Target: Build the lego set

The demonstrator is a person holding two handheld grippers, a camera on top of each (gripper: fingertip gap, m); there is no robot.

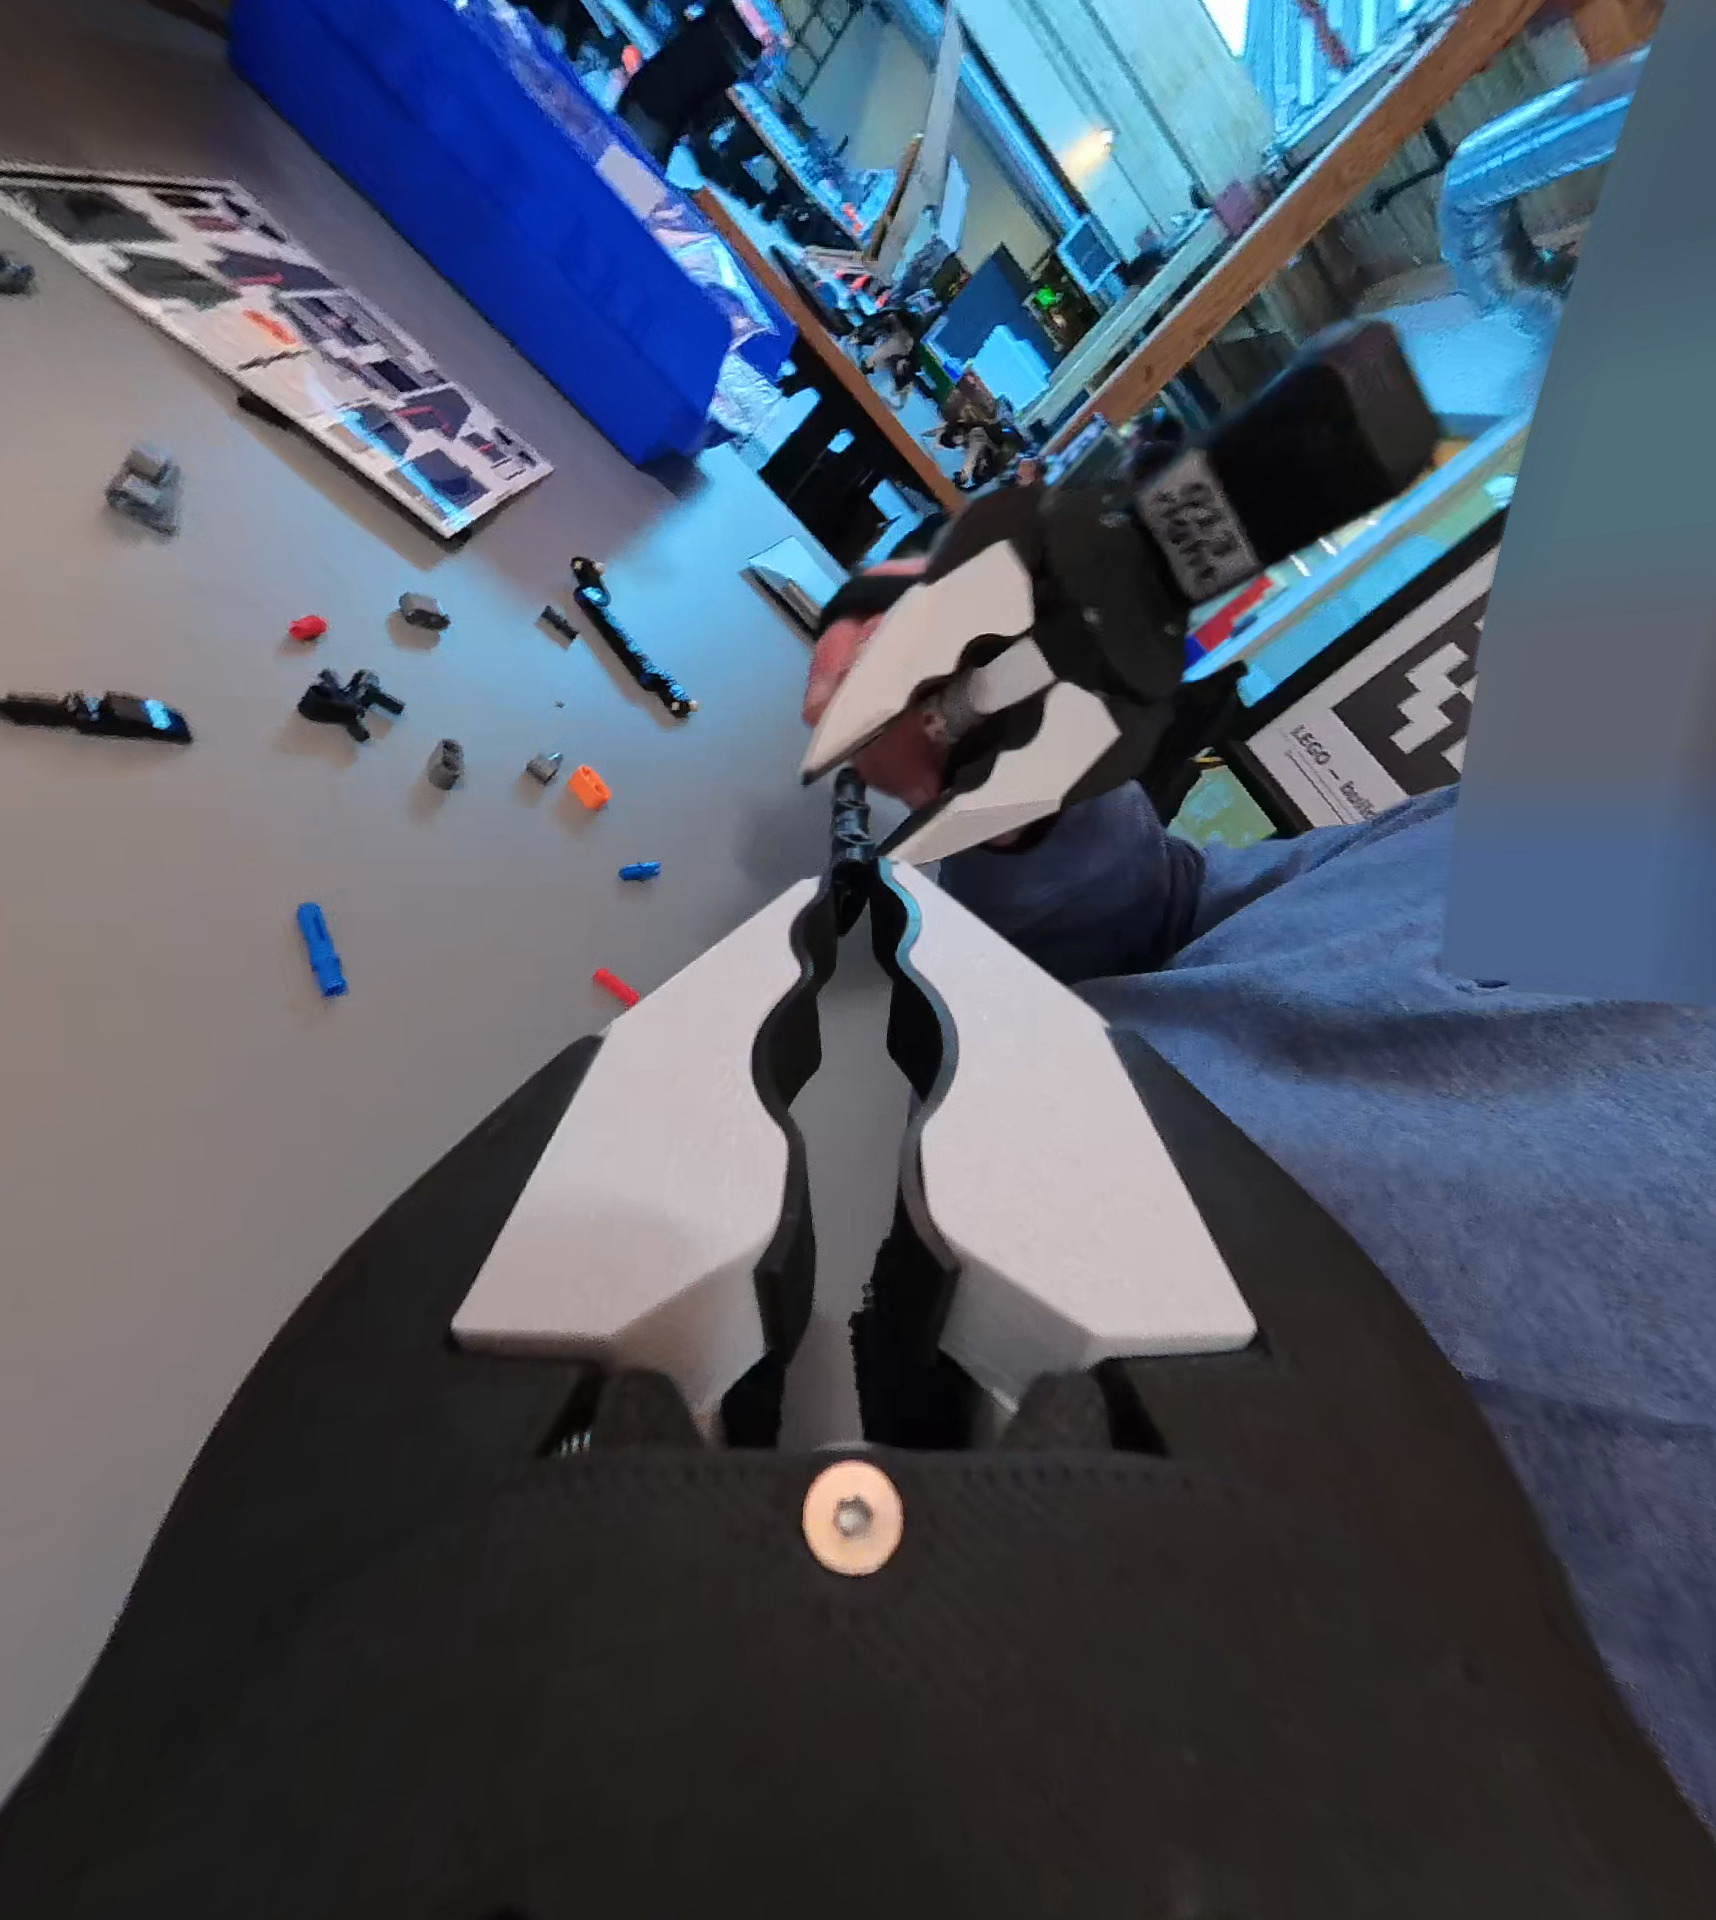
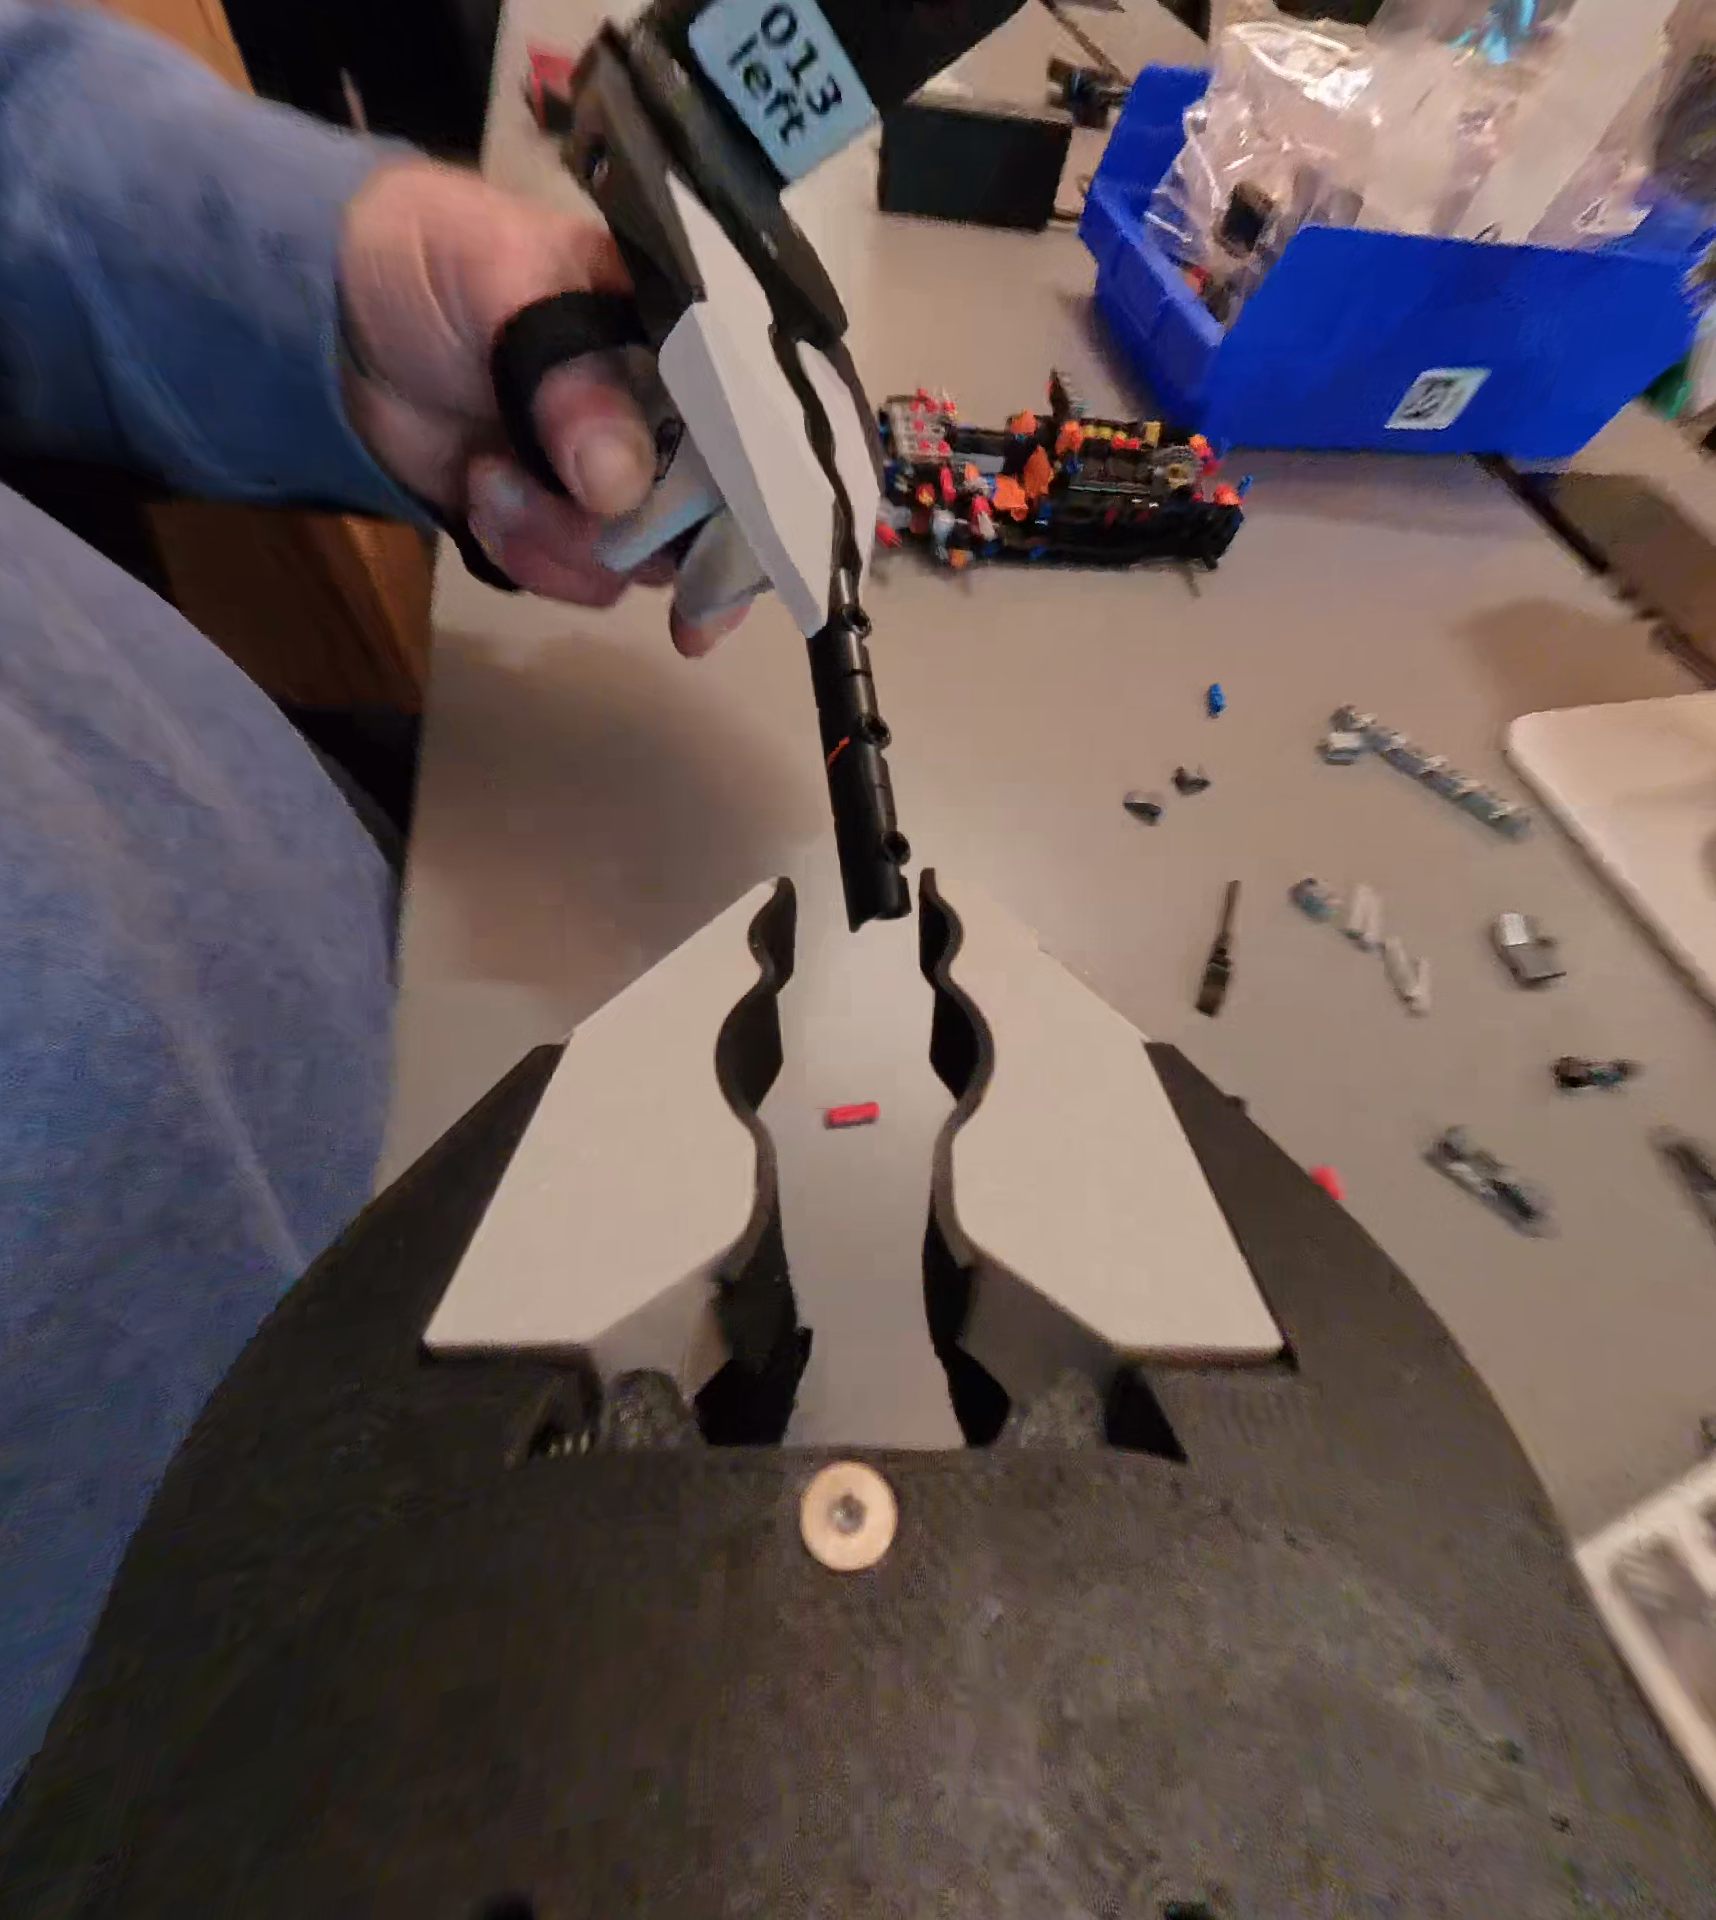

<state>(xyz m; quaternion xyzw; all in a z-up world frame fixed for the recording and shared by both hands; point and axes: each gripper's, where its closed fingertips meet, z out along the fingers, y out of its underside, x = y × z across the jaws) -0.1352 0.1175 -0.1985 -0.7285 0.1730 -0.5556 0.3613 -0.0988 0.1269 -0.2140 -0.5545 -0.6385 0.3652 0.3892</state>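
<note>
Two hand-held grippers meet above the desk (image 2: 625, 790): my left hand-held gripper (image 2: 838, 613) clamps the black lego beam (image 2: 859, 769) by one end, so my right hand-held gripper (image 2: 849, 899), jaws parted around its free end, can grip.

Black beam's (image 2: 859, 769) upper end hidden inside left hand-held gripper (image 2: 826, 582), loose pieces (image 2: 1488, 1179) blurred

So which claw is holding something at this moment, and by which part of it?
The left claw is shut on the black beam, gripping its upper end. The right claw is open around the lower end, holding nothing.
</note>
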